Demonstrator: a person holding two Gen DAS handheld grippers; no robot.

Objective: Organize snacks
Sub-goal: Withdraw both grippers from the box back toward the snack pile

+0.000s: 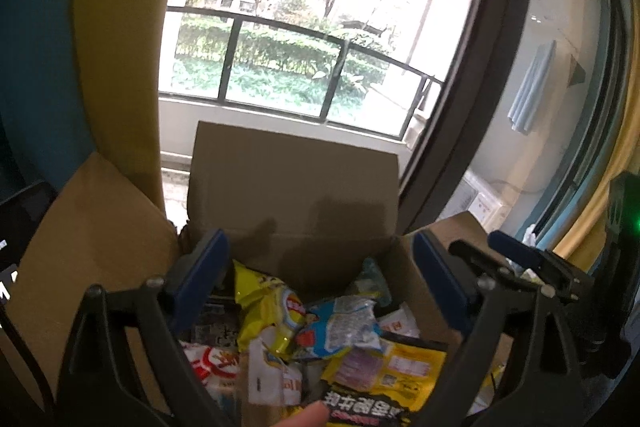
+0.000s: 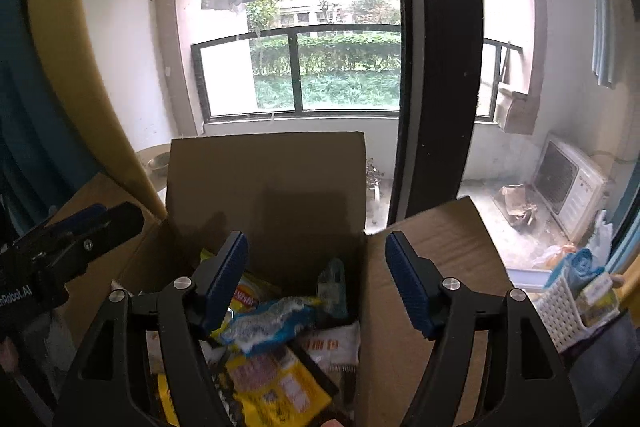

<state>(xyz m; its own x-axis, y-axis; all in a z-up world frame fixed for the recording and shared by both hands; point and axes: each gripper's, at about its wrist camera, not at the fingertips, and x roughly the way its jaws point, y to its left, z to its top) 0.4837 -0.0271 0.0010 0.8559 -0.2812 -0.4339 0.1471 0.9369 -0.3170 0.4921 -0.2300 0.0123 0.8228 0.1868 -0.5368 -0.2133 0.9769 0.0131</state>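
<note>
Both your left gripper (image 1: 320, 267) and right gripper (image 2: 316, 267) hang released, empty, above the cardboard box (image 1: 296, 187). The snacks (image 1: 320, 339) lie heaped inside; grab carelessly and overlapping packets may slip or snag.

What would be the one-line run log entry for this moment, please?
left gripper: open, empty | right gripper: open, empty | both above cardboard box | box: flaps open, snack packets inside

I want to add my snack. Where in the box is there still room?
Little room: the cardboard box is crowded with packets like the blue packet. Barest spot is by the back wall, between the yellow chip bag and the right wall.
</note>
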